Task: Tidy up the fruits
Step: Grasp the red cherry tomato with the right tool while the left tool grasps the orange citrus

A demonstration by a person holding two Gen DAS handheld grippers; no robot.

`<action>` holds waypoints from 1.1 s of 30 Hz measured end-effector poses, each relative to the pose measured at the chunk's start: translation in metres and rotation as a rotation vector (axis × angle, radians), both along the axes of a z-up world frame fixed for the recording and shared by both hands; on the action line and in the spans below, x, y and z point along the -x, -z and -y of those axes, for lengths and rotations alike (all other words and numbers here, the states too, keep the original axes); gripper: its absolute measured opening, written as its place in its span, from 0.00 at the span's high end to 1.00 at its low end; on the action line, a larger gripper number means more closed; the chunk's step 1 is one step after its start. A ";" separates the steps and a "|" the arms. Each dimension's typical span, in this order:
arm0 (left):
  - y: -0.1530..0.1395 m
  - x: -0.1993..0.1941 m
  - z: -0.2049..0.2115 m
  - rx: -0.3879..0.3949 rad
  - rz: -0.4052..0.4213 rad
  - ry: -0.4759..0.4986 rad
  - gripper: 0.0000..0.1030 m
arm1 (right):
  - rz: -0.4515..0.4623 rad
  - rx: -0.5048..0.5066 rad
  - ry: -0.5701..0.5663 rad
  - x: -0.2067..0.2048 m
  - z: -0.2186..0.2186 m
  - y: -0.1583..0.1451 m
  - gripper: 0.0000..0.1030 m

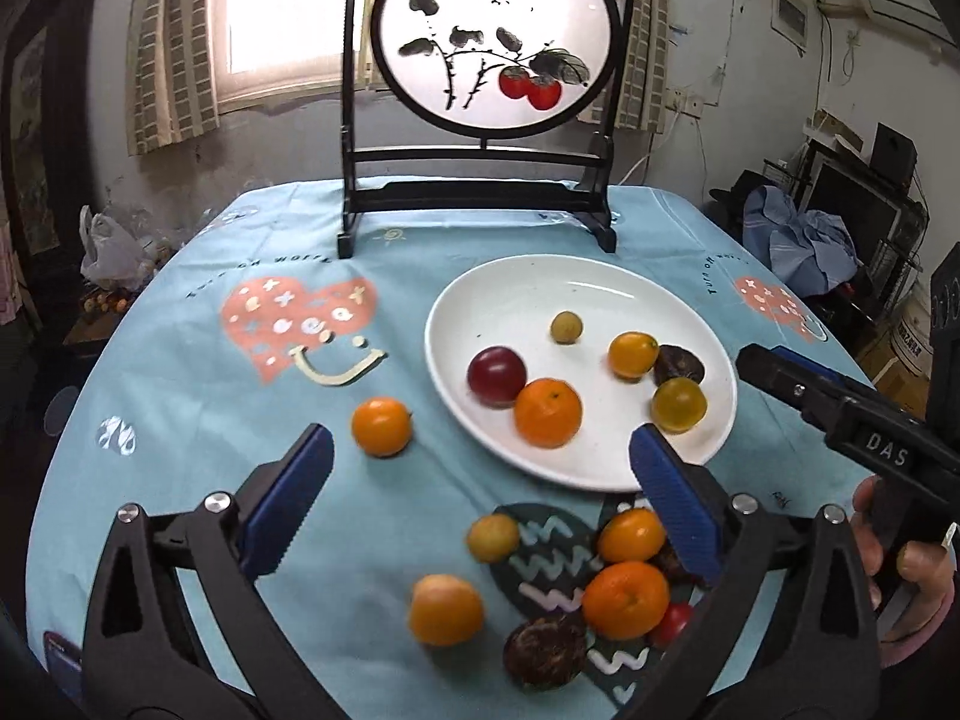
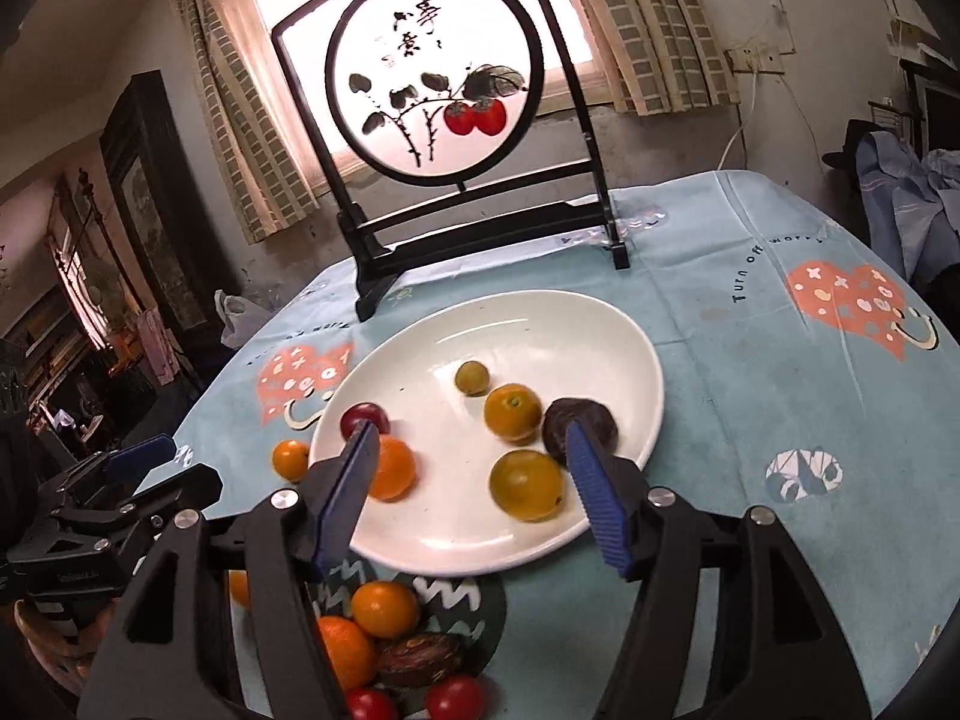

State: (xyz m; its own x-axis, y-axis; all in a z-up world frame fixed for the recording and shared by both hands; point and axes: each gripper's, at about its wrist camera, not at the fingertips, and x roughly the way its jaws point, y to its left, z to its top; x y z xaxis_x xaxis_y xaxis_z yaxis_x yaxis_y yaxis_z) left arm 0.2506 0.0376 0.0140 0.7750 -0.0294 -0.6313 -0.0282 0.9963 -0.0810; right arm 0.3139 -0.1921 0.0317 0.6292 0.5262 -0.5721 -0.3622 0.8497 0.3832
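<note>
A white plate (image 1: 522, 294) (image 2: 540, 318) sits mid-table and holds several fruits: a red plum (image 1: 497, 375), an orange (image 1: 548, 411), a small green fruit (image 1: 566, 326), two yellow-orange fruits and a dark brown one (image 2: 591, 420). Loose fruits lie on the cloth in front of it: a lone orange (image 1: 382, 425), a yellow-orange fruit (image 1: 446, 609), an orange (image 1: 626, 599), a brown fruit (image 1: 545, 651). My left gripper (image 1: 480, 468) is open and empty above the loose fruits. My right gripper (image 2: 471, 441) is open and empty over the plate's near side.
A black-framed round painted screen (image 1: 480, 120) stands at the table's far edge. The table carries a light blue patterned cloth (image 1: 198, 372). The right gripper's body (image 1: 840, 414) reaches in from the right in the left wrist view. Room clutter lies beyond the table's edges.
</note>
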 end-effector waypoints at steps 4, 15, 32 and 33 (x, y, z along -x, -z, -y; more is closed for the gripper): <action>0.025 0.015 -0.023 -0.003 -0.053 -0.083 0.02 | -0.042 0.060 -0.033 0.023 -0.013 0.009 0.37; 0.035 0.037 -0.026 -0.061 -0.061 -0.111 0.02 | -0.108 0.115 -0.038 0.067 -0.004 0.023 0.35; 0.043 0.044 -0.042 -0.054 -0.097 -0.164 0.02 | -0.228 0.179 -0.169 0.088 -0.014 0.051 0.51; 0.043 0.044 -0.044 -0.042 -0.100 -0.166 0.02 | -0.232 0.180 -0.173 0.088 -0.015 0.052 0.52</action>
